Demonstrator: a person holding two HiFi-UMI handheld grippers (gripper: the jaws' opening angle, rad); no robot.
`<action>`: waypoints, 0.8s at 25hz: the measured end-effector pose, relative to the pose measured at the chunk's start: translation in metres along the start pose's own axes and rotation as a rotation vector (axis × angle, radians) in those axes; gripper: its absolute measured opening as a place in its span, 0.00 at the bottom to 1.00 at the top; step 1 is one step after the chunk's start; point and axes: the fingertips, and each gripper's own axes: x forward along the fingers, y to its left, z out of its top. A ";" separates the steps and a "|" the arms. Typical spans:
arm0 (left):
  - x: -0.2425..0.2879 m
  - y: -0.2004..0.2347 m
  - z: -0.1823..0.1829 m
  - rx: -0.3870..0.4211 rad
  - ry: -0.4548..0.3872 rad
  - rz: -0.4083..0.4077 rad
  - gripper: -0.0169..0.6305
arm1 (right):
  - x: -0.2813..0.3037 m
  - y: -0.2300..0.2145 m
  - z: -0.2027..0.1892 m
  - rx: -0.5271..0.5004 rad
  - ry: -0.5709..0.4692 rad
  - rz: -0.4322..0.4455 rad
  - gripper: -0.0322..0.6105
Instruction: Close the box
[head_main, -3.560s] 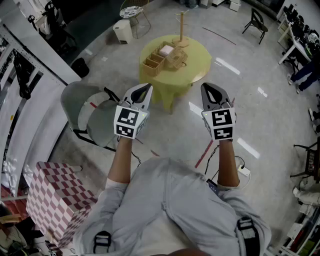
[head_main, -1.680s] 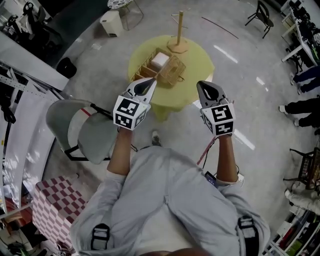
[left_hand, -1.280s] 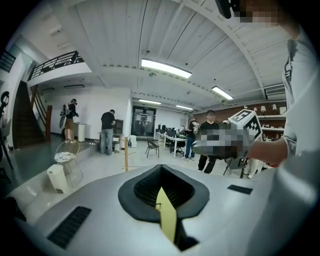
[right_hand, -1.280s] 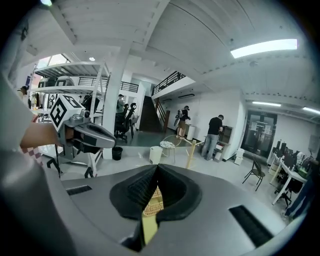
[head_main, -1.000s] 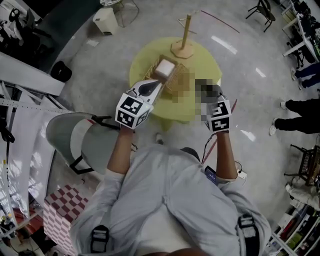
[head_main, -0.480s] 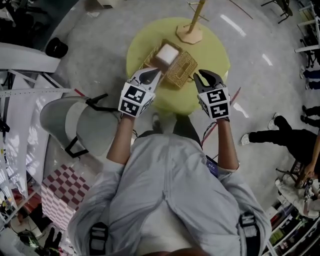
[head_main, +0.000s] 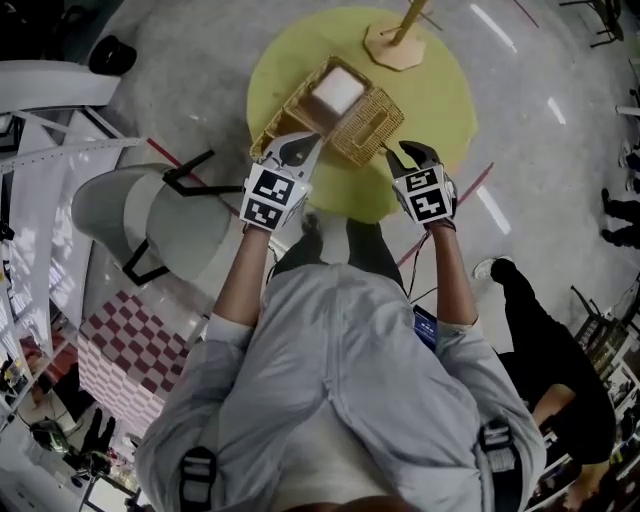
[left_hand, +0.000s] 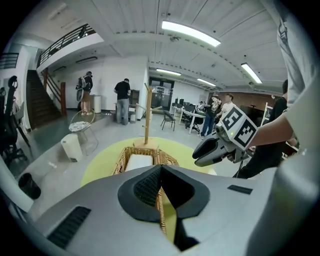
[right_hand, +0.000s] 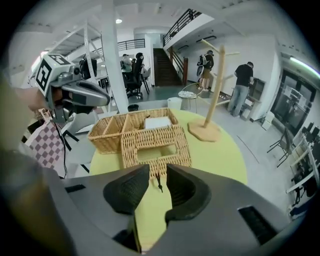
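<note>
Both grippers have come forward to the near rim of the yellow counter (head_main: 440, 95), and the wicker box (head_main: 300, 105) now lies right ahead of them. Its lid (head_main: 370, 122) is thrown open flat on the counter beside the box, on the person's right. The lid's free long edge is turned toward the right gripper (head_main: 408, 158). From that gripper's view the lid sits straight ahead, long axis across the jaws, with a small dark tab (right_hand: 159, 183) hanging at its near edge. Those jaws stand a little apart and hold nothing. The left gripper (head_main: 295, 150) hovers at the box's near end, jaws together and empty. I'd judge the right one better placed to lift the free edge and swing the lid over the box.
</note>
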 end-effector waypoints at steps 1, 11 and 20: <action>0.003 0.000 -0.004 -0.007 0.009 0.004 0.07 | 0.007 -0.001 -0.007 -0.012 0.021 0.006 0.25; 0.022 -0.002 -0.034 -0.054 0.085 0.028 0.07 | 0.068 -0.004 -0.061 -0.046 0.176 0.071 0.25; 0.020 -0.006 -0.038 -0.064 0.090 0.033 0.07 | 0.075 -0.005 -0.070 -0.051 0.185 0.074 0.12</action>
